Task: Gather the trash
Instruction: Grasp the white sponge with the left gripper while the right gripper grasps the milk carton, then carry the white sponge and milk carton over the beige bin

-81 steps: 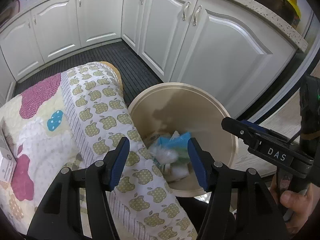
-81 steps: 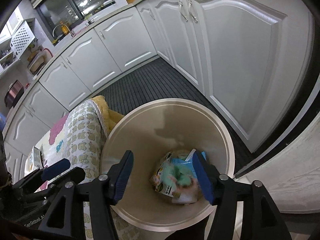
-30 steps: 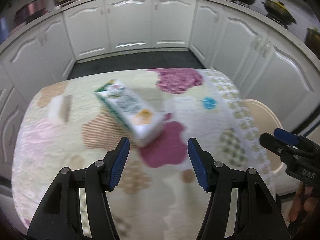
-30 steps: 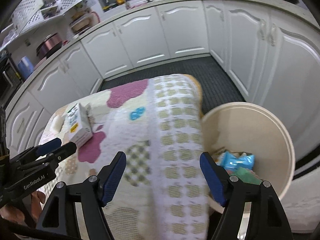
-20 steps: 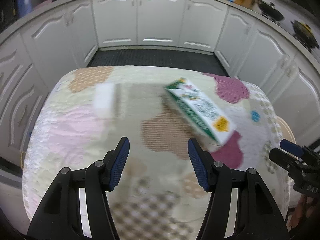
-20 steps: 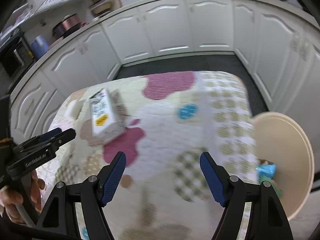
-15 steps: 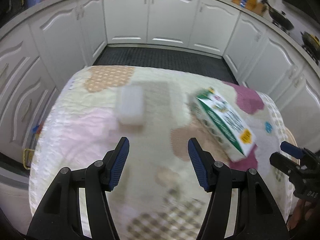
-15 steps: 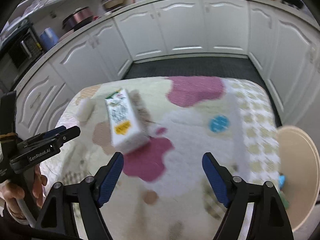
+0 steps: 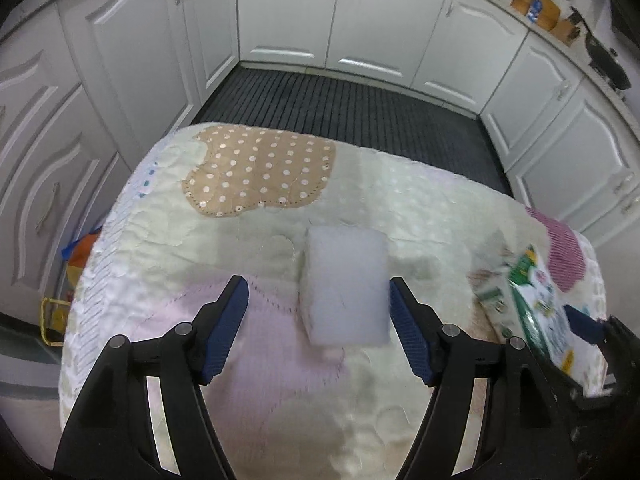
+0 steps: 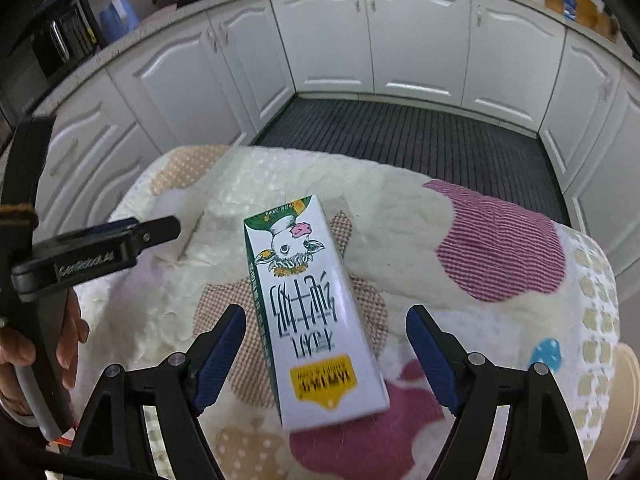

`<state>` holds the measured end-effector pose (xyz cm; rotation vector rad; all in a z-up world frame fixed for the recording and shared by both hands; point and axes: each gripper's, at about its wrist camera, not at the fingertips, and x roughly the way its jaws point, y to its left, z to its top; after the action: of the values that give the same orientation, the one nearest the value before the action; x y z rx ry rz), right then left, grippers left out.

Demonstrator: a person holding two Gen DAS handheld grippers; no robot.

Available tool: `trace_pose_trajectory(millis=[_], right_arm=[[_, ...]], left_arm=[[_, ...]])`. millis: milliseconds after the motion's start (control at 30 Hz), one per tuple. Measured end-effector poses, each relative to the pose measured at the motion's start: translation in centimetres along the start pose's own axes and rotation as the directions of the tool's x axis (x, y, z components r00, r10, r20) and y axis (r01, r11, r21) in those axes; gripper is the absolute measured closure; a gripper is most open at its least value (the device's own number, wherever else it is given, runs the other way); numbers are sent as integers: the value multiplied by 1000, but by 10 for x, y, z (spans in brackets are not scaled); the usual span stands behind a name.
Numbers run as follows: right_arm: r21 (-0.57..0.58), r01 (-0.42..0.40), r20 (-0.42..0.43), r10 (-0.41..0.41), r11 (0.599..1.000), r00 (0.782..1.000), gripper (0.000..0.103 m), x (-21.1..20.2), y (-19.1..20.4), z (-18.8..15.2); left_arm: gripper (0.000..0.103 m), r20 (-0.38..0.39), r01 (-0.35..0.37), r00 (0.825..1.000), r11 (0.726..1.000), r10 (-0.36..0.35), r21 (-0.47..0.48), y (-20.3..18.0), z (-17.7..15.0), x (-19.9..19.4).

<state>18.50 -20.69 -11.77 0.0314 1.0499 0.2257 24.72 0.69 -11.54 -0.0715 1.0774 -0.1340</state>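
Note:
A white foam block [image 9: 346,286] lies on the patchwork quilt [image 9: 256,176]. My left gripper [image 9: 318,330] is open and hangs over the block, which sits between the fingers, nearer the right one. A green and white milk carton [image 10: 310,312] lies flat on the quilt. My right gripper [image 10: 326,356] is open above the carton, which lies between its fingers. The carton also shows at the right edge of the left wrist view [image 9: 538,304]. The block shows partly behind the left gripper in the right wrist view [image 10: 208,234].
The beige trash bin's rim [image 10: 626,408] shows at the table's right side. White kitchen cabinets [image 9: 340,12] ring the table, with a dark ribbed floor mat [image 10: 400,136] beyond its far edge. Coloured items [image 9: 78,252] lie on the floor at the left.
Both grippers swung away from the bin and moved left over the table. The left now hangs over the foam block, the right over the milk carton, both closer than before.

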Motion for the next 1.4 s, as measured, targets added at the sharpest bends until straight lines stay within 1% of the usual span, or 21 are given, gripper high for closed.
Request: trace_pose_trajectory(millis=[100,133,167,200,233,300,333,367,467,600,700,867,1000,1133,1267,1400], right_arm=[[14,-13,-8,13,1000,1000,23,6,-4,-2],[26,-23,-8,23,999,1000,25,7,-6,-3],[40,-27,-7,27,999,1000,29,8,-8,-3],[52,-40,2,40,998,999,43,6,-9,-6],[53,-37,10,37,998,999,44,3,-10,-7],[35,-12,24,11,999,1000,44,-4,-5,-11],[24,-4,39,3,1000,999,44,-11,-3,-16],[25,-9,47,8,1000,999,44,-15,-3,-19],[38,-22,74,19,999,997,44,-37,-6,-35],[64,-14,102,8,998,995,44,-60,-14,-57],[93,-2,116,-8,996,993,44,-76,-22,-75],[146,13,139,-34,989,990,44,-99,-38,-104],[193,24,153,-55,981,987,44,-116,-54,-121],[238,42,170,-84,970,982,45,-132,-70,-135],[290,61,179,-116,955,977,45,-144,-89,-148],[336,77,184,-146,939,972,47,-156,-108,-161]], left_arm=[[33,1,-6,1000,1000,6,-15,1,0,9],[33,13,-9,1000,1000,10,-14,0,0,10],[35,20,-12,1000,1000,12,-8,-1,-1,10],[45,23,-10,1000,1000,10,2,-3,-2,9],[55,28,-5,1000,1000,4,20,-5,-5,6],[67,34,2,999,999,-4,46,-10,-10,0],[67,40,-6,999,998,3,60,-14,-14,-6],[67,46,1,999,998,-4,67,-17,-19,-11],[67,41,62,997,995,-65,72,-23,-35,-26],[67,54,88,994,991,-94,97,-41,-61,-50],[67,64,100,992,987,-108,126,-59,-78,-64],[67,86,89,990,976,-108,200,-96,-102,-82],[67,100,93,988,969,-119,230,-117,-113,-91],[67,92,112,986,961,-138,252,-141,-120,-93],[67,92,119,984,949,-152,293,-166,-132,-98],[67,97,126,981,934,-167,335,-191,-140,-100]])
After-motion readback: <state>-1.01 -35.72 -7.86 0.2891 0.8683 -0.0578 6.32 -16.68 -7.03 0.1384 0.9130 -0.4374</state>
